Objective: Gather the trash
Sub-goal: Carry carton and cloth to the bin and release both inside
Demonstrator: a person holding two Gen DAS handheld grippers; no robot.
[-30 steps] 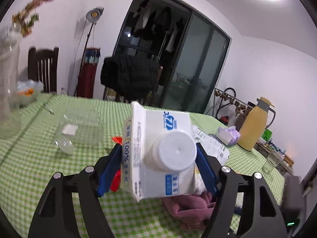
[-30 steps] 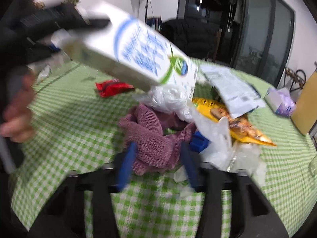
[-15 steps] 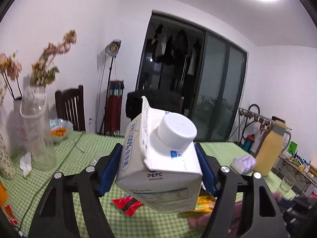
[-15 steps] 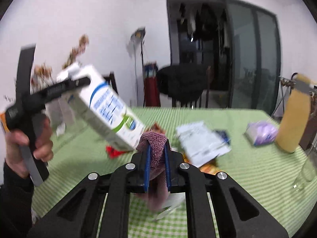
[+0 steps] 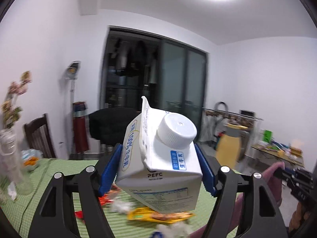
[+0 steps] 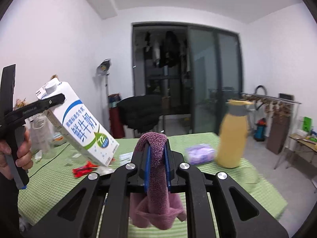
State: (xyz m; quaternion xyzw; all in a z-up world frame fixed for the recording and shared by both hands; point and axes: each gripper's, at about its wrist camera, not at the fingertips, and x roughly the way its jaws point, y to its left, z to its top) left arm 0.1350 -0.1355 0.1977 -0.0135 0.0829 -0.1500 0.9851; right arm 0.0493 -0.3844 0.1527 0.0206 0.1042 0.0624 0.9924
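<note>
My left gripper (image 5: 157,170) is shut on a white and blue milk carton (image 5: 162,164) with a white screw cap, held high above the green checked table (image 5: 59,170). From the right wrist view the same carton (image 6: 79,127) hangs tilted at the left, a hand (image 6: 21,150) gripping the tool. My right gripper (image 6: 156,158) is shut on a purple cloth (image 6: 156,180) that droops over and below its blue pads. That cloth (image 5: 275,176) also shows at the right edge of the left wrist view. A yellow snack bag (image 5: 158,216), a red wrapper (image 6: 83,170) and crumpled white plastic (image 5: 120,206) lie on the table.
A yellow thermos jug (image 6: 233,134) and a purple tissue pack (image 6: 200,152) stand on the table's right side. A glass vase (image 5: 10,158) with dried flowers is at the left, a dark chair (image 5: 39,136) behind it. A black-draped chair (image 6: 140,113) and glass doors lie beyond.
Both grippers have risen well above the table. The right gripper closed on the purple cloth and lifted it off the trash pile. The carton stays in the left gripper.
</note>
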